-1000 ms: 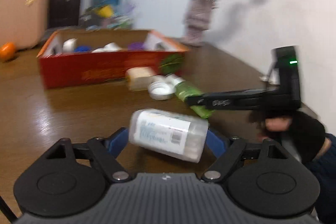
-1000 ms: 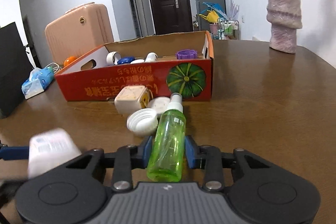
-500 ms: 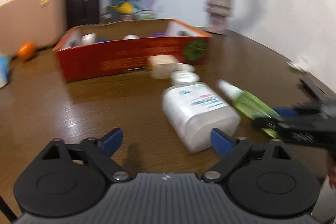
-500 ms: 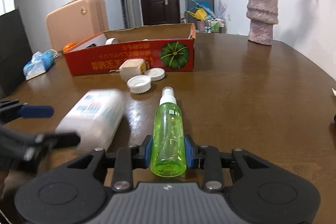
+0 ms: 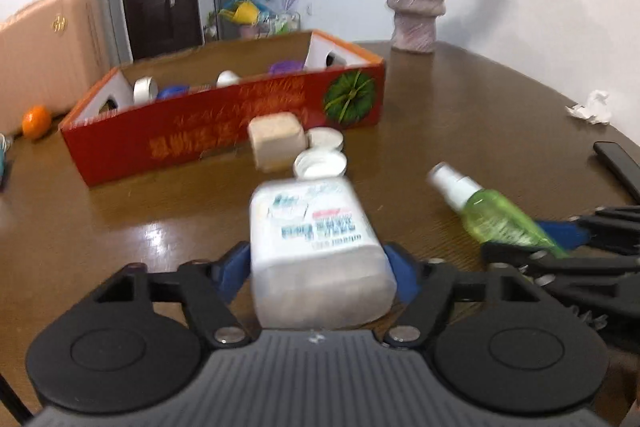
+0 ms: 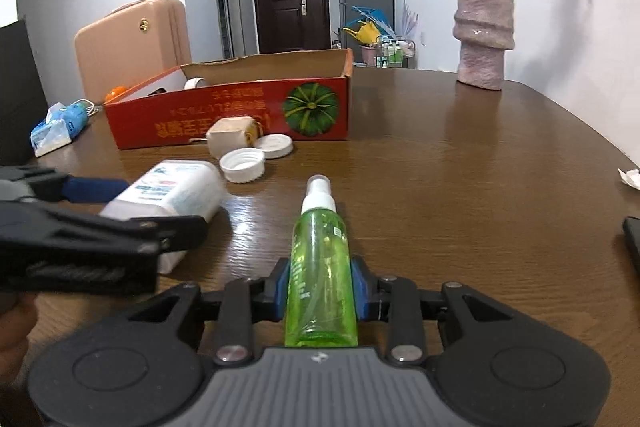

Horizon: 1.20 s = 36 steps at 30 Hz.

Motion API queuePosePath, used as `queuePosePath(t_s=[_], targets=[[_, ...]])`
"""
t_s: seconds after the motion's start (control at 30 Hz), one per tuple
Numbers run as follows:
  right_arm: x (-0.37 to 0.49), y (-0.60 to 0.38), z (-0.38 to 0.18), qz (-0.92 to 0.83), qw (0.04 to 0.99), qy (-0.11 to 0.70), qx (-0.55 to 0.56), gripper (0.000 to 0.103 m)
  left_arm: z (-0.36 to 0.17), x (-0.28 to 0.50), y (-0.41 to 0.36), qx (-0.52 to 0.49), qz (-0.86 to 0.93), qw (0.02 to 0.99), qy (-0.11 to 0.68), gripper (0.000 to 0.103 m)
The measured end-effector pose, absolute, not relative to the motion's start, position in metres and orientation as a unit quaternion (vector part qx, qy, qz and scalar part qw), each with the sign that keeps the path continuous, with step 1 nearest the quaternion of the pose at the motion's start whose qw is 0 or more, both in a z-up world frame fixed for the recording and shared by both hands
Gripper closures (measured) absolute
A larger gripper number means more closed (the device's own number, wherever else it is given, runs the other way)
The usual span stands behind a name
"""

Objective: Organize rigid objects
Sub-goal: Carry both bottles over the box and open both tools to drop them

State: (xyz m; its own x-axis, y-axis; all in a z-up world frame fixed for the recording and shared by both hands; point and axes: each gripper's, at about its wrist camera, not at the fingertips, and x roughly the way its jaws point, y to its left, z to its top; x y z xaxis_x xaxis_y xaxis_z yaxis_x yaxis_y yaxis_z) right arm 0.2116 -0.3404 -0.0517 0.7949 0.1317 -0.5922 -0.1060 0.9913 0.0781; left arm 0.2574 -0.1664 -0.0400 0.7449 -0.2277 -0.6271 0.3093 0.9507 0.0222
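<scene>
My left gripper [image 5: 318, 267] is shut on a white plastic container [image 5: 316, 247] with a printed label, low over the brown table [image 5: 460, 115]. It also shows in the right wrist view [image 6: 168, 195]. My right gripper [image 6: 322, 285] is shut on a green spray bottle [image 6: 320, 267] with a white nozzle; the bottle also shows in the left wrist view [image 5: 496, 215]. The two grippers are side by side. A red cardboard box [image 5: 224, 131] holding several small items stands further back on the table.
A beige cube [image 5: 276, 143] and two white lids [image 5: 320, 163] lie in front of the box. A vase of flowers [image 6: 484, 31] stands at the back right. A crumpled tissue [image 5: 592, 107], a black object [image 5: 620, 167], a tissue pack [image 6: 60, 127] and a pink suitcase [image 6: 132, 43] are around.
My left gripper was shut on the white container, opened with it lying loose on the table, and has now shut on it again. My right gripper pulled back with the green bottle.
</scene>
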Motion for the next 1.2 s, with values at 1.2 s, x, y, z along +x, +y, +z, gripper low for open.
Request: queuePosePath(t_s=[1.2], targets=[[0.438, -0.303, 0.026, 0.18, 0.952, 0.246, -0.003, 0.073, 0.032, 0.465, -0.081, -0.017, -0.099, 0.949, 0.299, 0.037]])
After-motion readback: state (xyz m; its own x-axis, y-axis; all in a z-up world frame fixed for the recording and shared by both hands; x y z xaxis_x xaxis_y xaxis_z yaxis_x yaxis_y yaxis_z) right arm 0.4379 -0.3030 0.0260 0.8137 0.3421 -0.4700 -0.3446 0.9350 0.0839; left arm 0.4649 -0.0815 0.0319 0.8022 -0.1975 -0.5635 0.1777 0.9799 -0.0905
